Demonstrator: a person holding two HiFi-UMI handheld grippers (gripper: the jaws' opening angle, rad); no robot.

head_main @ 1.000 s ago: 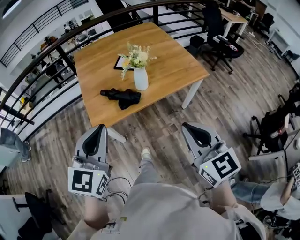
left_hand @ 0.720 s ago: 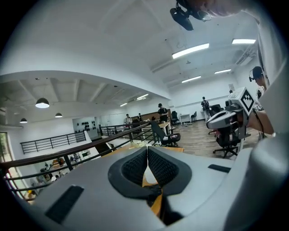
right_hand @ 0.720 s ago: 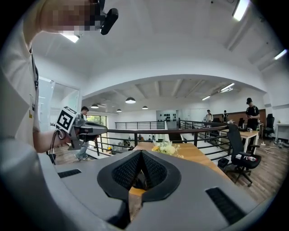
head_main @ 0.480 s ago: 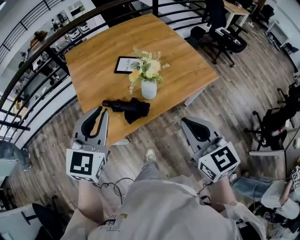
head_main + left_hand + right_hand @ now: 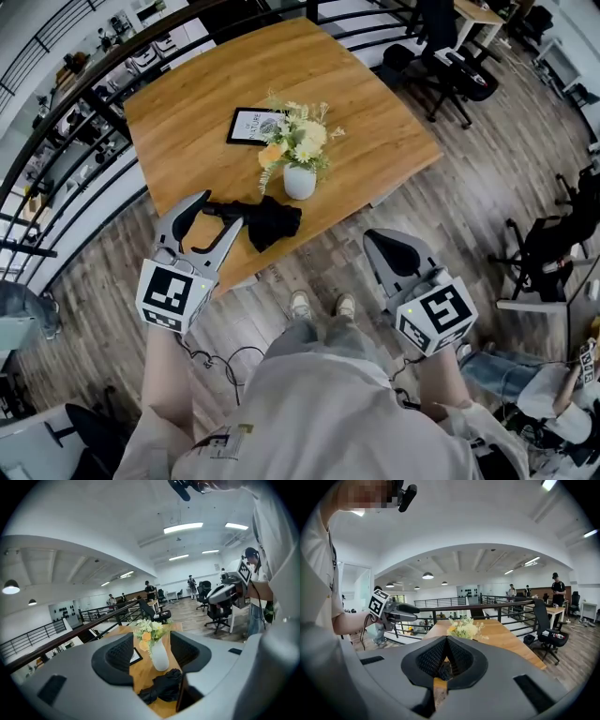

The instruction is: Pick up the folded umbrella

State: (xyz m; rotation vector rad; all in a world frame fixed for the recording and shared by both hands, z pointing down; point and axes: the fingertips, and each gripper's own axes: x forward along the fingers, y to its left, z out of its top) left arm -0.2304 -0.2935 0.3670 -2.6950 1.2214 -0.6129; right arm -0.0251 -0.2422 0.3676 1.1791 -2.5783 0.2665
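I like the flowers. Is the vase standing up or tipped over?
Upright: the vase stands on its base on the table.

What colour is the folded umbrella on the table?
Black. The folded umbrella shows best in the head view.

Square light-wood table (image 5: 361, 98) bearing an upright white ceramic vase (image 5: 300, 183) of pale flowers (image 5: 298, 141) near a flat black-framed card (image 5: 253, 125).

Framed card (image 5: 251, 125) print too small; nothing legible.
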